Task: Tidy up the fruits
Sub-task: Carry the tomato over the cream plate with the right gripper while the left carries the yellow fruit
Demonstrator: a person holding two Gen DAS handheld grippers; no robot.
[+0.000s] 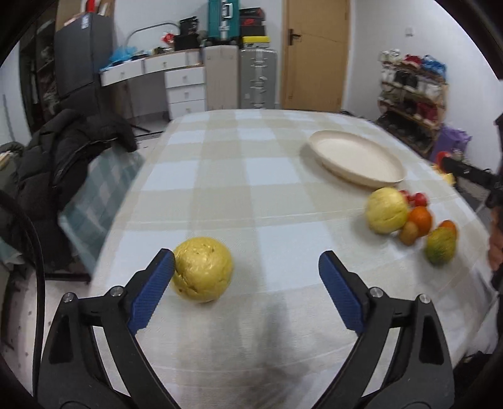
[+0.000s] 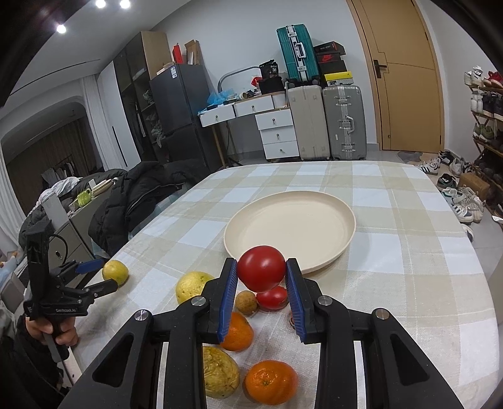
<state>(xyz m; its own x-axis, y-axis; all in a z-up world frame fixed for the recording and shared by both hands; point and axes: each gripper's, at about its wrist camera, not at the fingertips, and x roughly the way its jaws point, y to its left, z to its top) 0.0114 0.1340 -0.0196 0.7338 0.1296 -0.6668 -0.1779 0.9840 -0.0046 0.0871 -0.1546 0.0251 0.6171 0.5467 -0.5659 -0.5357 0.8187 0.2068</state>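
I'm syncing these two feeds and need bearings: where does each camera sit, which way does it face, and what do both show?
Left wrist: on the left gripper, looking across the table; open jaws, a yellow fruit at the left pad.
Right wrist: on the right gripper, facing the plate; jaws shut on a tomato; a hand holds the left gripper at left.
Shared: plate, yellow fruit, fruit pile, door, suitcases.

Bright ceiling spotlights point(image 2: 100, 3), soft shadows, fisheye-bent edges, motion blur in left wrist view
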